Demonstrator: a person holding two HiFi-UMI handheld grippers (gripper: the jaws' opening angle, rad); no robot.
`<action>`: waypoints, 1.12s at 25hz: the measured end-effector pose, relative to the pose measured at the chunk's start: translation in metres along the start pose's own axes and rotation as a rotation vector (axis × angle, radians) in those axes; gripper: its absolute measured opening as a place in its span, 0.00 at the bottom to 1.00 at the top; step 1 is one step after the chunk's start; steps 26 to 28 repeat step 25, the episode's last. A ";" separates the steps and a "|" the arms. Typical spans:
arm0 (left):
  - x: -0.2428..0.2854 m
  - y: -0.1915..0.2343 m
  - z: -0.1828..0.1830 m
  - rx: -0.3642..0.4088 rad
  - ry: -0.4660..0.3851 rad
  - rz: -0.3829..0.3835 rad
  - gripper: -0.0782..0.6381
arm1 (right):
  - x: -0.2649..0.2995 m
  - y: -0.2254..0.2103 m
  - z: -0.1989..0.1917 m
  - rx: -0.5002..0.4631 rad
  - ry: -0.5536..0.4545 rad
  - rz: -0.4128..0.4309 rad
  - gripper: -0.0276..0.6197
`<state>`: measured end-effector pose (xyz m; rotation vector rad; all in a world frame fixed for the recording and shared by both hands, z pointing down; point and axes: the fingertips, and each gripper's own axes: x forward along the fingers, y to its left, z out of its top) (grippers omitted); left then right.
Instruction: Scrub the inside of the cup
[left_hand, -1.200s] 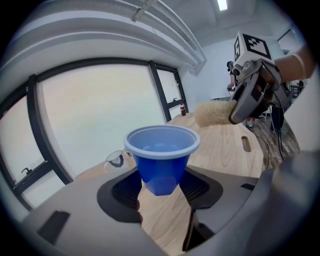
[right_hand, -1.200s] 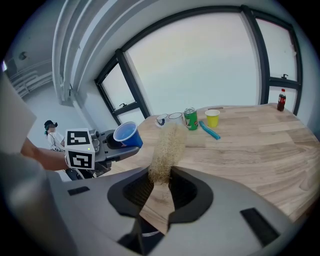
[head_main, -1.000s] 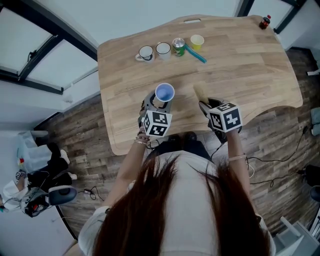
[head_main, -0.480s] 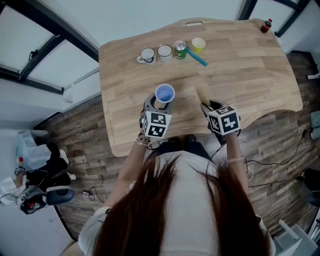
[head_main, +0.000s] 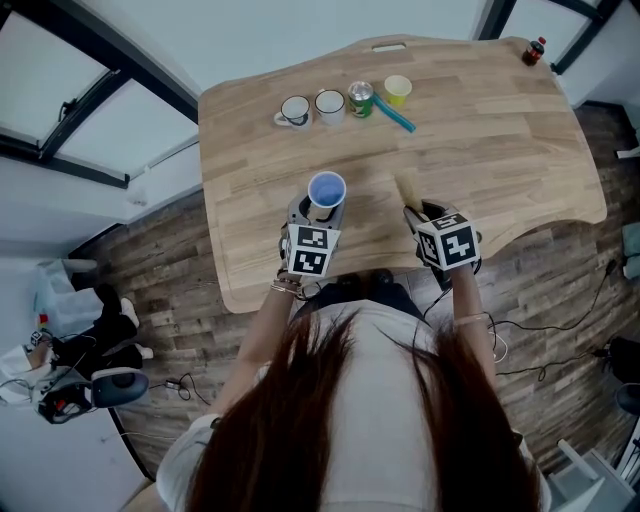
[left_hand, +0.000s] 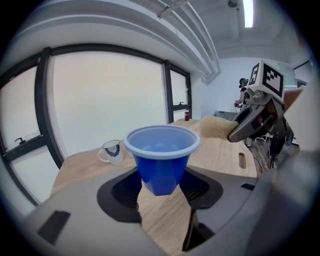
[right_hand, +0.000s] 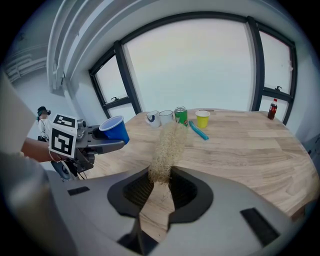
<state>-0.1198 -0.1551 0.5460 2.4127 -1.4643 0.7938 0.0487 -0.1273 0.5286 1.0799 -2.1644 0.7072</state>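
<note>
Gripping the blue cup (left_hand: 161, 155) in our left gripper (left_hand: 162, 185) and the sponge (right_hand: 167, 142) in our right gripper (right_hand: 160, 184) beside it, we get ready to push the sponge inside.

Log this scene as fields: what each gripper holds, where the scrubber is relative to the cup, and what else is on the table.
Left hand-held gripper: shut on blue plastic cup, upright
Right hand-held gripper: shut on tan loofah scrubber
Scrubber versus cup: apart, scrubber outside the cup
Wooden table, far side: two mugs, green can, yellow cup, blue-handled tool
Scrubbing: not yet begun
</note>
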 end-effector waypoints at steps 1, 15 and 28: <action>0.000 0.000 -0.001 -0.005 0.002 0.000 0.45 | 0.000 0.000 0.000 0.003 0.000 0.000 0.20; -0.005 0.001 -0.013 -0.032 0.025 -0.005 0.45 | -0.003 0.000 -0.005 0.014 0.006 -0.006 0.20; -0.007 0.006 -0.014 -0.029 0.025 -0.009 0.45 | 0.001 0.004 -0.005 0.013 0.015 -0.010 0.20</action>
